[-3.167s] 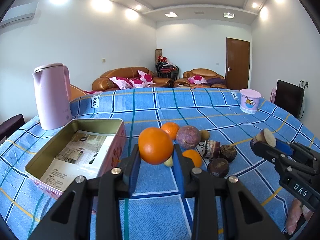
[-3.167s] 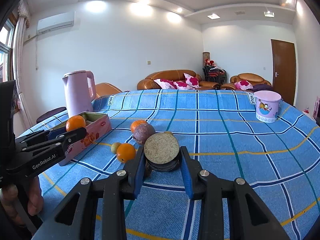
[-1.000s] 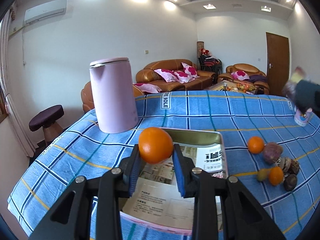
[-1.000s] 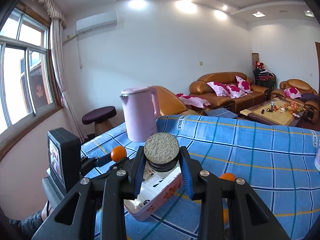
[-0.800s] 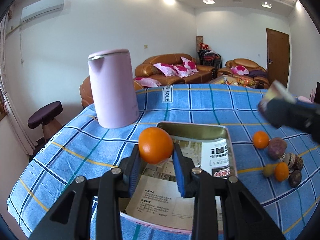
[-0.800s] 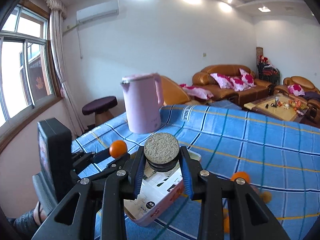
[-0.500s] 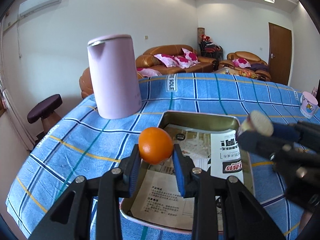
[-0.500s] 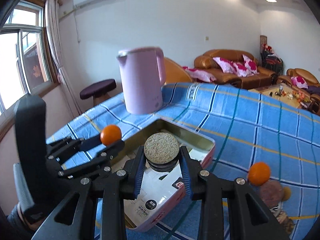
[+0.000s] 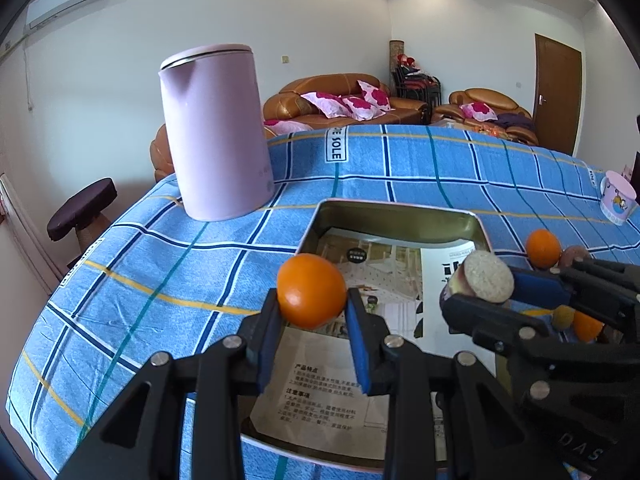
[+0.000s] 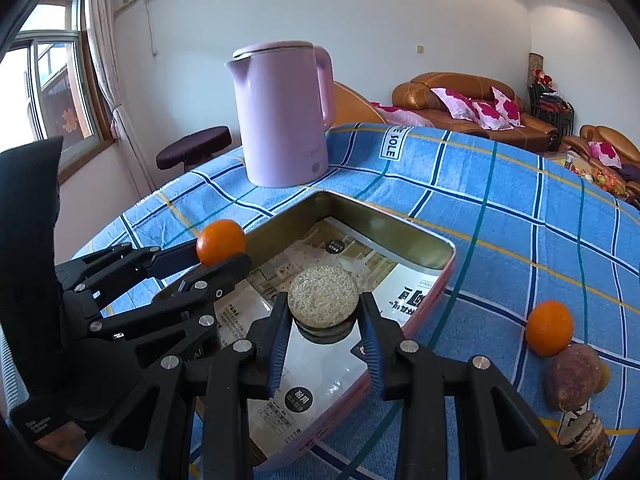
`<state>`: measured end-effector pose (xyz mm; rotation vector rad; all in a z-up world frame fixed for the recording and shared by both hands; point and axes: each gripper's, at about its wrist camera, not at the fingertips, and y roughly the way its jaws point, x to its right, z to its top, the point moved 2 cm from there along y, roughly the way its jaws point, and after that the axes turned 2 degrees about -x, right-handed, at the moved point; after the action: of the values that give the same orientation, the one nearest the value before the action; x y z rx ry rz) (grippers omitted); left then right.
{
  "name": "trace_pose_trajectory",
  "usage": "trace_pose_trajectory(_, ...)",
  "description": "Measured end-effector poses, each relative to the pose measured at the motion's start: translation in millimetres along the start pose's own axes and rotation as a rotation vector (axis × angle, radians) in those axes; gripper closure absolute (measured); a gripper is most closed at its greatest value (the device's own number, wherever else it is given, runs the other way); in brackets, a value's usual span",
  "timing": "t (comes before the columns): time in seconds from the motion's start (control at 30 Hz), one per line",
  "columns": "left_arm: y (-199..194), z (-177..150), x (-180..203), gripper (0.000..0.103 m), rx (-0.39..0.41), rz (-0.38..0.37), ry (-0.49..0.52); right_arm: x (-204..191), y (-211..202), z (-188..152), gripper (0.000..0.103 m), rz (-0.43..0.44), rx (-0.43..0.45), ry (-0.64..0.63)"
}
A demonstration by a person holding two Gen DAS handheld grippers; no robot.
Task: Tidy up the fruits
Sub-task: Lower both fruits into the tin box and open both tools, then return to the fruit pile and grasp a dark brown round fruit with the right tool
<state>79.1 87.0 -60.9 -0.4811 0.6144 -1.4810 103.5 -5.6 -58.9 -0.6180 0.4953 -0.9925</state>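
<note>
My left gripper [image 9: 312, 308] is clamped on a round orange citrus fruit [image 9: 311, 295], held over the near-left part of the open rectangular metal tin [image 9: 394, 210], above the printed paper sheets [image 9: 340, 384] lining its bottom. My right gripper [image 10: 323, 330] is clamped on a dark purple fruit cut flat to show a pale speckled face [image 10: 323, 297]; it hangs over the middle of the same tin [image 10: 424, 240], not touching the paper. In the left wrist view the right gripper comes in from the right, cut fruit [image 9: 486, 277] above the tin's right side.

The tin sits on a blue checked tablecloth [image 9: 400, 168]. A tall pink electric kettle [image 9: 216, 132] stands upright behind the tin's far-left corner, near it but apart.

Loose fruit lie on the cloth to the right of the tin: a second orange [image 10: 549, 328] touching a brownish-purple round fruit [image 10: 574, 376], another cut dark fruit [image 10: 584, 436] nearer, and something small and yellow behind them, mostly hidden. A small pink cartoon-print cup [image 9: 618, 202] stands far right, well apart. Brown leather sofas with pink cushions [image 9: 340, 98] in the background.
</note>
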Motion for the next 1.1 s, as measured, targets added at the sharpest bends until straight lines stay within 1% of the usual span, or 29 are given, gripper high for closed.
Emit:
trace_pose_trajectory(0.4,4,-4,1,0.068,-0.015,0.011,-0.003,3,8,-3,0.067,0.020,-0.031,0.021)
trace_pose_trajectory(0.53,1,-5,0,0.067,-0.008,0.017,-0.010,3,7,-5,0.066,0.020,-0.026,0.018)
trace_pose_trajectory(0.57,-1,-5,0,0.066,-0.003,0.023,-0.012,4,8,-4,0.065,0.018,-0.026,0.017)
trace_pose_trajectory(0.63,-3,-5,-2,0.060,0.002,0.029,-0.022,4,6,-3,0.063,0.012,-0.019,0.018)
trace_pose_trajectory(0.7,-7,-4,-4,0.049,0.011,0.028,-0.033,7,2,-3,0.058,0.016,-0.007,0.030)
trace_pose_trajectory(0.77,-11,-3,-5,0.043,0.019,0.034,-0.040,9,-1,-4,0.057,0.026,0.004,0.044)
trace_pose_trajectory(0.8,-12,-3,-5,0.041,0.022,0.035,-0.041,11,-2,-4,0.056,0.028,0.009,0.050)
trace_pose_trajectory(1.03,-27,-4,9,0.041,0.049,0.008,-0.032,21,-20,-12,0.053,0.006,0.029,0.074)
trace_pose_trajectory(1.1,-31,-4,16,0.038,0.057,-0.004,-0.027,25,-25,-15,0.053,-0.004,0.029,0.081)
